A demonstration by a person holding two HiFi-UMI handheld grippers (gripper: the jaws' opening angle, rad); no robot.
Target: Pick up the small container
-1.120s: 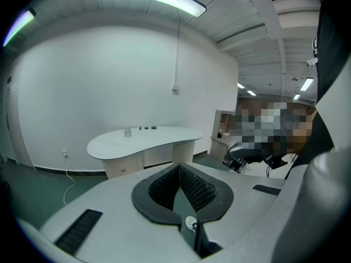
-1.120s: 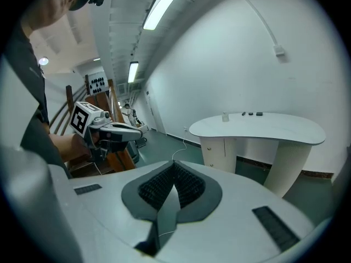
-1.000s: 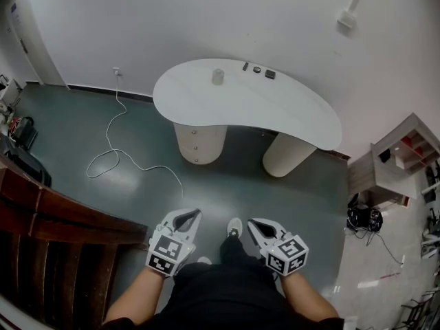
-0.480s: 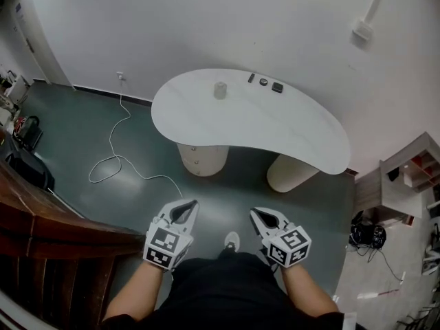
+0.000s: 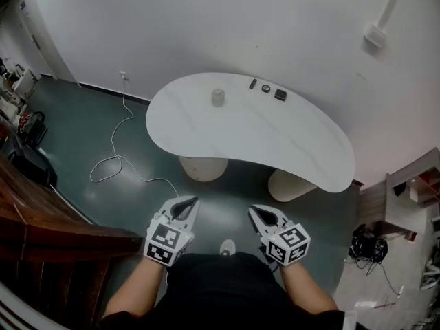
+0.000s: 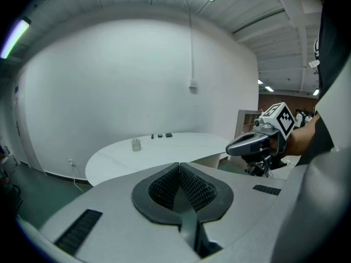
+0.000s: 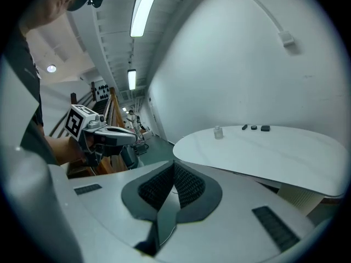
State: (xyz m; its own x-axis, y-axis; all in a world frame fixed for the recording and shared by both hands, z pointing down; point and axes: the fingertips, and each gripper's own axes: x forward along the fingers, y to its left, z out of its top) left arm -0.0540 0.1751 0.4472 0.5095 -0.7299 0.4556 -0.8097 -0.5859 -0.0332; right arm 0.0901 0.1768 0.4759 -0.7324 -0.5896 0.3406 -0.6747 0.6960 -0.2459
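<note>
The left tool (image 5: 184, 203) is held with jaws pressed together, empty. The small container (image 5: 218, 97) is set upright on the white counter (image 5: 289, 139) — well apart, at one o'clock. From the right tool (image 5: 256, 213) — likewise closed, empty — it lies at eleven o'clock.

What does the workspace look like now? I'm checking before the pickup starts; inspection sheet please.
Surface: white curved table, mostly bare.
Job's things: small container upright on the table, untouched.
Clutter: three small dark items near the far edge.
Grippers: left gripper and right gripper shut, empty, short of the table.
Cables: white cable looping across the floor.
Surroundings: wooden railing left, shelf unit right.
</note>
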